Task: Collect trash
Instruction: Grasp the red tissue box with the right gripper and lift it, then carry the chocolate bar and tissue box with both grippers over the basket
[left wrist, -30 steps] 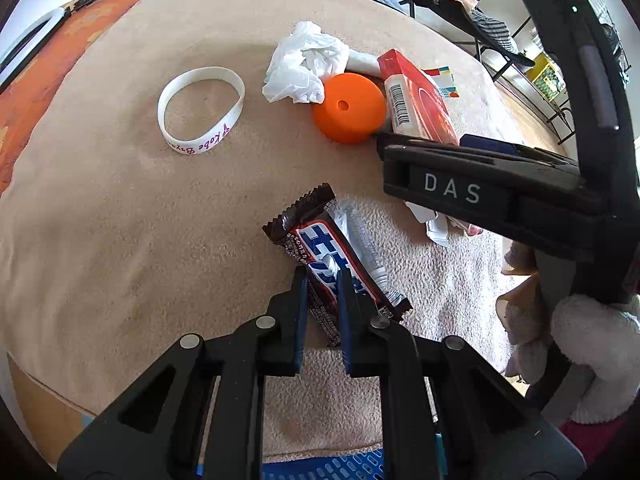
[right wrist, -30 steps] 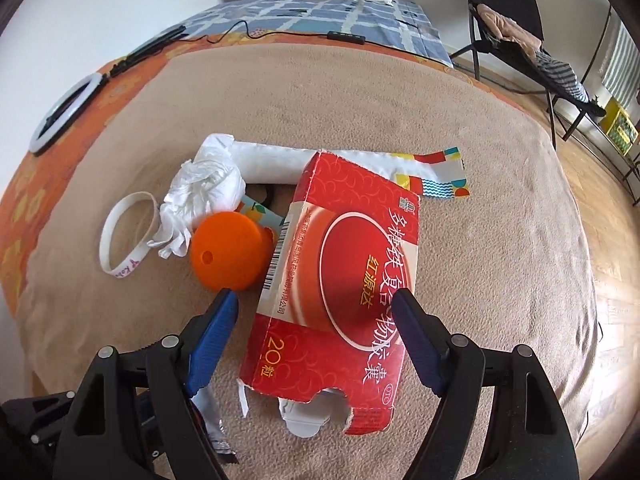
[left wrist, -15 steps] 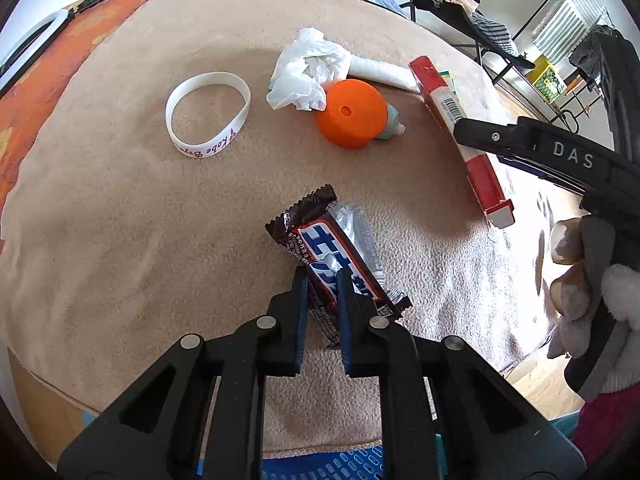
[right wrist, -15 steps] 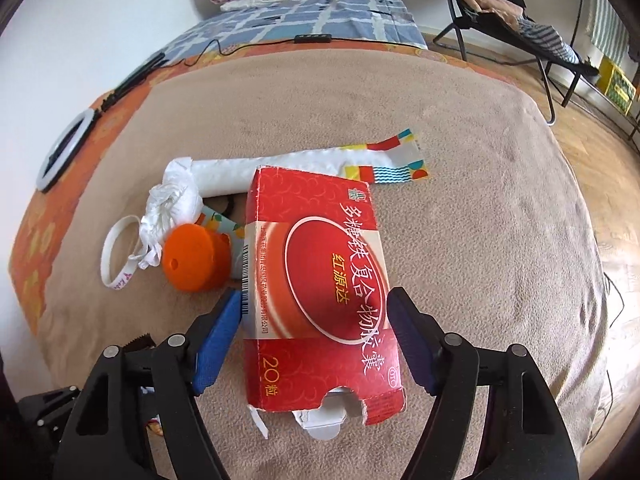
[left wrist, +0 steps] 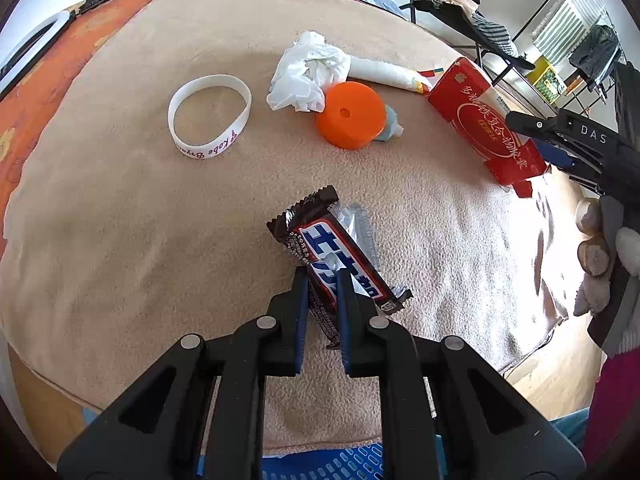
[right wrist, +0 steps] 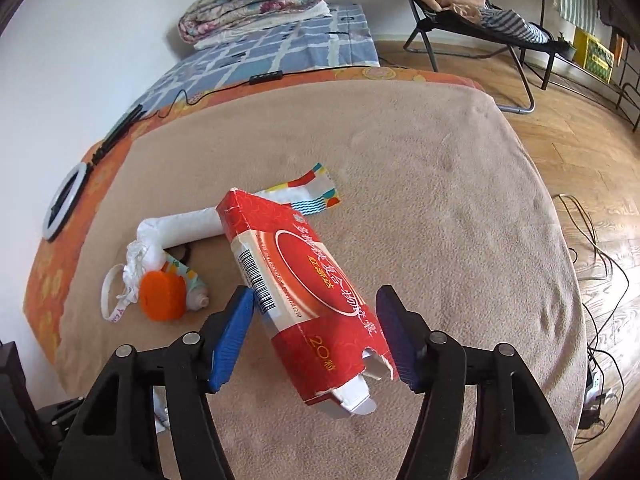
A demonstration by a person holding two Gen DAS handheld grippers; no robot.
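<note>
On the beige fleece blanket (left wrist: 120, 240) most of the litter is uncollected, we judge: a crumpled white tissue (left wrist: 308, 72), an orange round plastic cap (left wrist: 350, 114), a white rolled wrapper with a coloured end (right wrist: 192, 224) and a white rubber wristband (left wrist: 208, 118) lie untouched. Our left gripper (left wrist: 322, 280) has its fingers narrowed onto a brown and blue chocolate bar wrapper (left wrist: 340, 256). Our right gripper (right wrist: 316, 332) carries a torn red cardboard box (right wrist: 304, 296) between widely spread fingers, raised off the blanket. A blue slatted basket (left wrist: 340, 466) shows at the near edge, perhaps the bin. Beyond are wooden floor (right wrist: 580, 128), a folding chair (right wrist: 460, 12) and folded quilts (right wrist: 256, 8)
</note>
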